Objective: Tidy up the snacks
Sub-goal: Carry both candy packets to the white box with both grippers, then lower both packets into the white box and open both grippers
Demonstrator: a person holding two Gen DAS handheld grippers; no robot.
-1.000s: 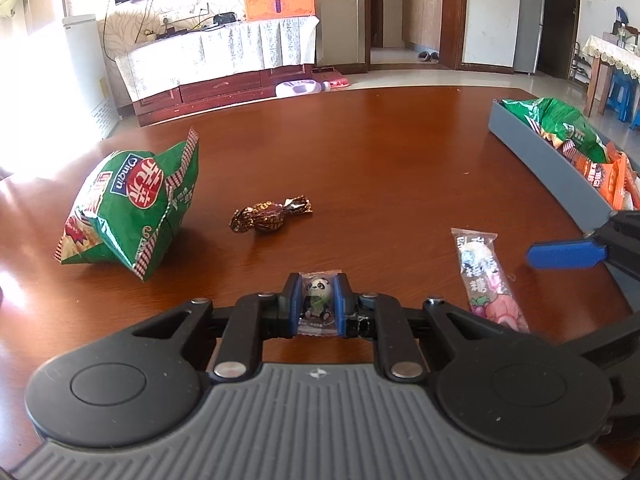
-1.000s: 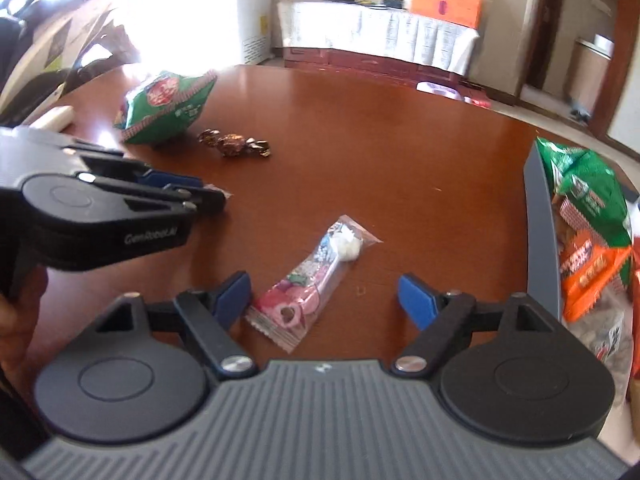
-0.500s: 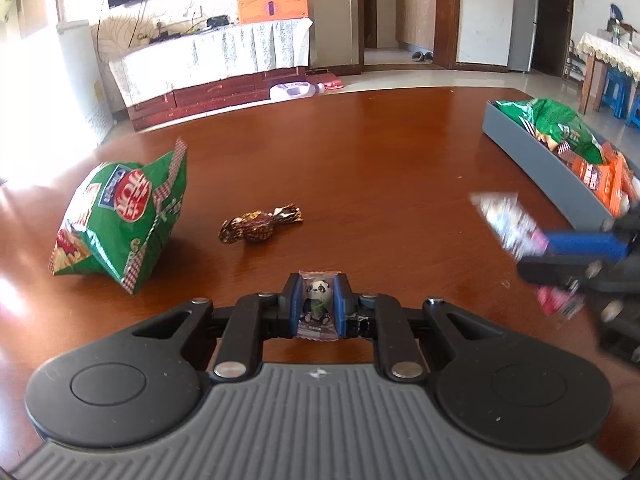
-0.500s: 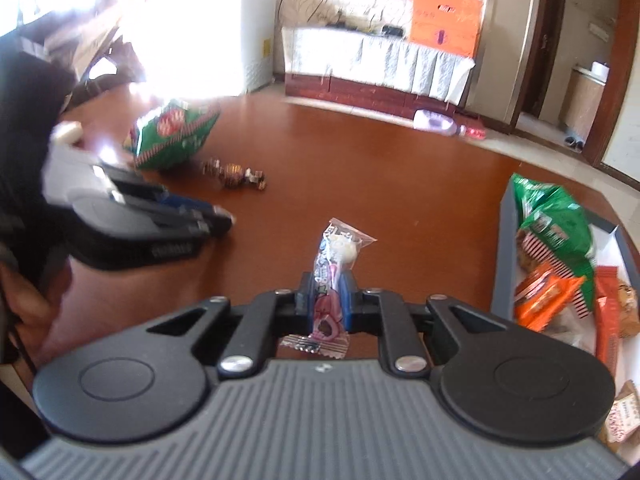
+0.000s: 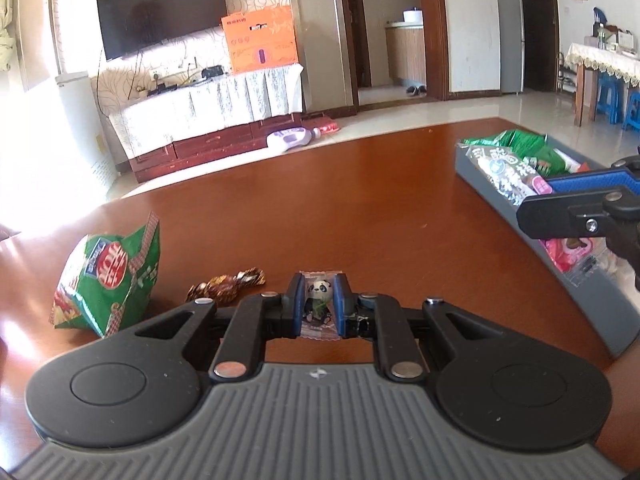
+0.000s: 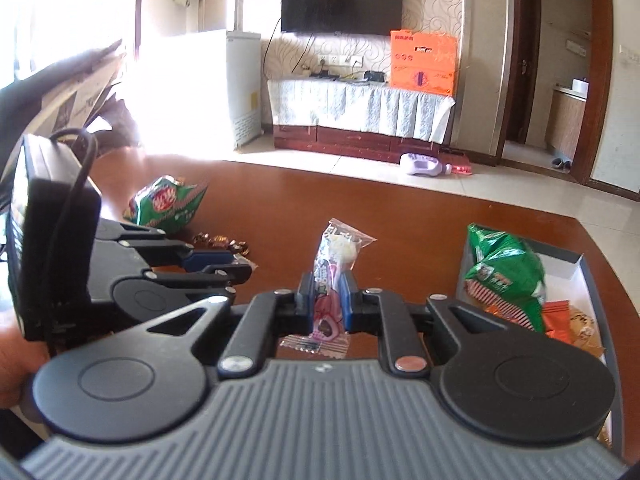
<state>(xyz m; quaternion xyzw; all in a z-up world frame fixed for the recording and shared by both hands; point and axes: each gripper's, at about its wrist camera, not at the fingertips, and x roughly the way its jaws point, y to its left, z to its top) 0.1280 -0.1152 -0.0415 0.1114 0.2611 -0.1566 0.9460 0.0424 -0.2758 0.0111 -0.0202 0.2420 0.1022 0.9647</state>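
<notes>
My left gripper [image 5: 317, 303] is shut on a small clear packet with a panda sweet [image 5: 318, 300], held above the brown table. My right gripper [image 6: 327, 300] is shut on a long pink and white candy packet [image 6: 334, 256], lifted off the table; the same packet [image 5: 508, 178] shows in the left wrist view, near the grey tray [image 5: 592, 300]. A green chip bag [image 5: 110, 276] and a brown foil-wrapped candy [image 5: 226, 284] lie on the table at the left. The tray [image 6: 596, 280] at the right holds several snack packs.
The left gripper's body [image 6: 132, 280] and a hand [image 6: 16, 360] fill the left of the right wrist view. Beyond the table's far edge are a TV cabinet [image 5: 204, 120] with an orange box [image 5: 260, 40] and a bottle on the floor [image 5: 292, 138].
My right gripper shut on the long candy packet and lifted it off the table toward the tray. The left gripper rose a little and shifted, still holding the panda sweet.
</notes>
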